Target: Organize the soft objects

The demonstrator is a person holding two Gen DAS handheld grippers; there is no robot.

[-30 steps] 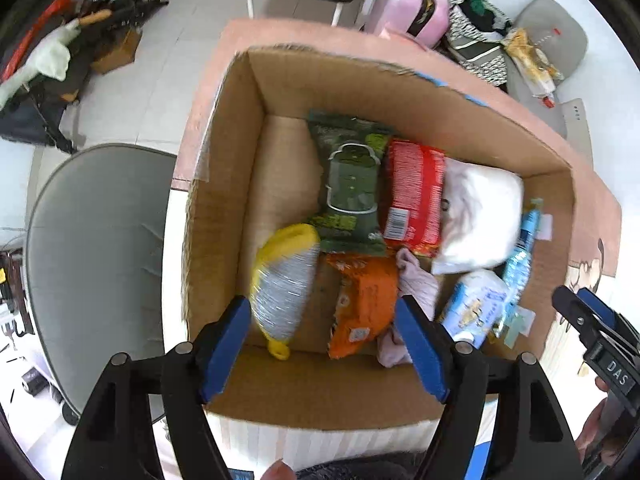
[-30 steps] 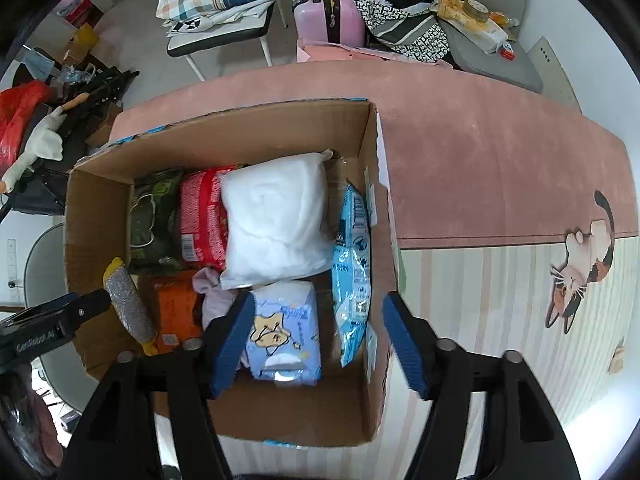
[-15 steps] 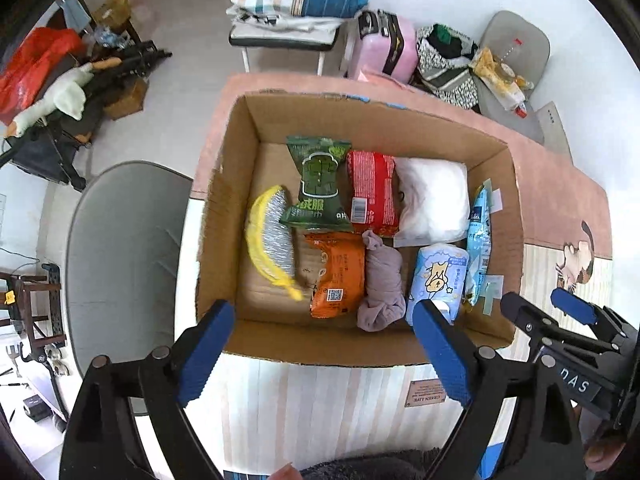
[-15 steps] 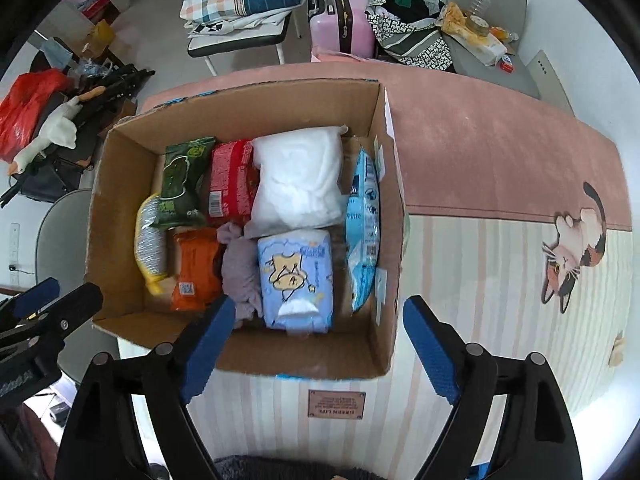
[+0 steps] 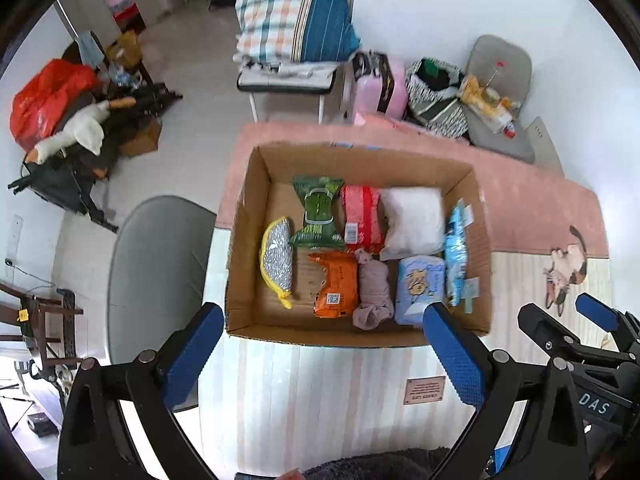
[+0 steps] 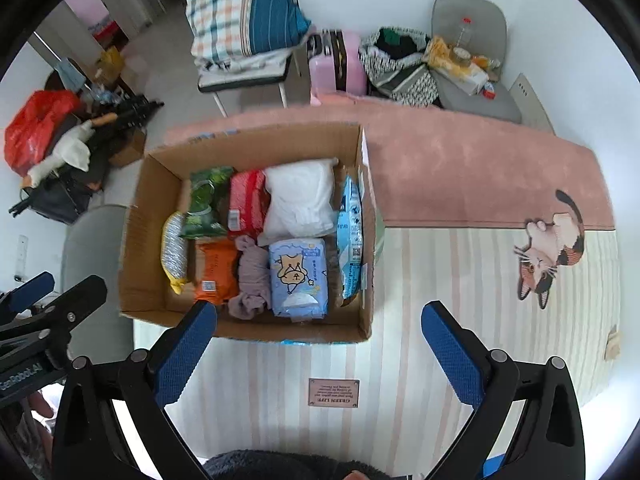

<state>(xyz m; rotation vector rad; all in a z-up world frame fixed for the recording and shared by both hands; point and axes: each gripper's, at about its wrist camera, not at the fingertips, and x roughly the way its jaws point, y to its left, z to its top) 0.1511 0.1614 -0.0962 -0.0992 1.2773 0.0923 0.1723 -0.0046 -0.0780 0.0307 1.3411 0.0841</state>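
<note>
An open cardboard box [image 5: 256, 184] [image 6: 152, 216] stands on a striped mat. Inside lie soft packs side by side: a silver-yellow pouch [image 5: 277, 256], a green pack [image 5: 318, 212], a red pack [image 5: 361, 218], a white pillow pack [image 5: 412, 218] [image 6: 301, 196], an orange pack [image 5: 335, 283], a mauve cloth [image 5: 373, 288] [image 6: 252, 276], a pale blue tissue pack [image 5: 419, 284] [image 6: 297, 276] and a blue wipes pack [image 5: 456, 256] [image 6: 350, 232]. My left gripper [image 5: 322, 354] is open and empty, above the box's near edge. My right gripper [image 6: 318, 352] is open and empty, near the box's front right.
The mat [image 6: 460, 280] has a cat picture [image 6: 548, 244] at right and a pink band [image 6: 460, 168] behind. A grey chair [image 5: 156, 272] stands left of the box. A stool with a plaid pillow [image 5: 296, 12], a pink case [image 5: 380, 86] and bags stand behind.
Both grippers have pulled up and back from the box, so it looks smaller. The silver-yellow pouch now lies flat at the box's left side.
</note>
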